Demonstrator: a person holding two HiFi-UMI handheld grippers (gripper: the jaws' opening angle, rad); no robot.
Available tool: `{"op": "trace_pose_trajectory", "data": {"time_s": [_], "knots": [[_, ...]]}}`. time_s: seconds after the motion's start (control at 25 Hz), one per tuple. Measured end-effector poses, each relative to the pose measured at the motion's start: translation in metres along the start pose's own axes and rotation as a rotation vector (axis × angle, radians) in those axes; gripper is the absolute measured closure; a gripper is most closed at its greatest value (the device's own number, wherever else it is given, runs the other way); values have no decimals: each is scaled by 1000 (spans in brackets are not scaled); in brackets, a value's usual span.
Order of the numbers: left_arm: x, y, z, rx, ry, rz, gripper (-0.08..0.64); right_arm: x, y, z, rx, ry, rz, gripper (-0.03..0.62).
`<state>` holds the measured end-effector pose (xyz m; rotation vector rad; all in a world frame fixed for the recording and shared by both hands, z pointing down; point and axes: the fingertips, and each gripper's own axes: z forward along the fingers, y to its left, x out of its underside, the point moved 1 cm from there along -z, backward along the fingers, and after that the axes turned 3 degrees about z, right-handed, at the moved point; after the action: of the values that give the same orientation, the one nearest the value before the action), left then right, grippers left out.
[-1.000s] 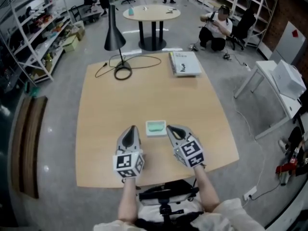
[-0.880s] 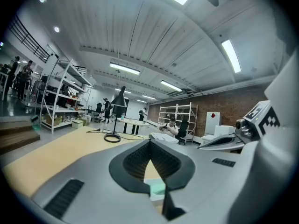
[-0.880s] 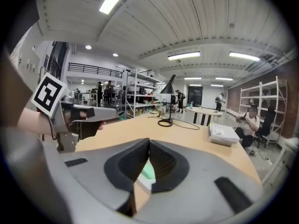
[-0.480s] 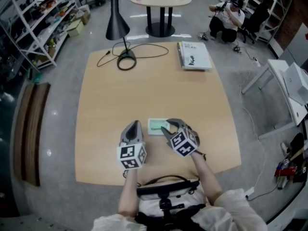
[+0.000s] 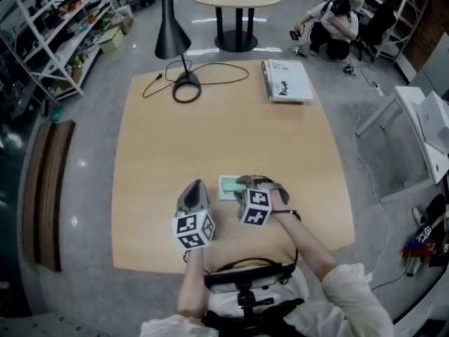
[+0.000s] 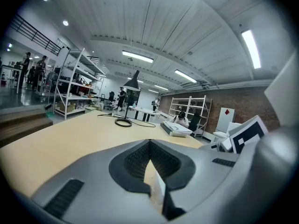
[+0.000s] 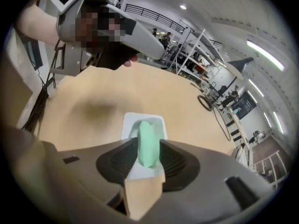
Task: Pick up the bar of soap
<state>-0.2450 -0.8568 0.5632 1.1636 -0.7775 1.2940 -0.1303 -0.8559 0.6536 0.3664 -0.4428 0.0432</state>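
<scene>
Green soap lies in a white dish near the table's near edge; right gripper, jaws just spread wide, straddles it, seemingly unpressed; left gripper has jaws together, holding nothing; soap likely light, hard, slick, so pinch its long sides.

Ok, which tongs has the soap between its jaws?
The right tongs: their jaws have just been opening and now straddle the green soap. The left tongs are shut, empty.
</scene>
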Motion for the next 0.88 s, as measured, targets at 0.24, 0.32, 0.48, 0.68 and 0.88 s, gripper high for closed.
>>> {"op": "trace_pose_trajectory", "data": {"time_s": [0.24, 0.32, 0.48, 0.68, 0.88], "knots": [[1, 2, 1, 1, 0, -7, 554, -3, -2, 14, 15, 103, -140, 453], [0, 1, 1, 7, -1, -14, 554, -6, -2, 20, 38, 134, -178, 451], [2, 1, 2, 17, 2, -14, 554, -9, -3, 33, 26, 164, -158, 482], [12, 8, 2, 7, 24, -25, 554, -11, -7, 35, 28, 178, -92, 482], [11, 7, 1, 10, 22, -24, 554, -13, -7, 34, 27, 170, -58, 479]]}}
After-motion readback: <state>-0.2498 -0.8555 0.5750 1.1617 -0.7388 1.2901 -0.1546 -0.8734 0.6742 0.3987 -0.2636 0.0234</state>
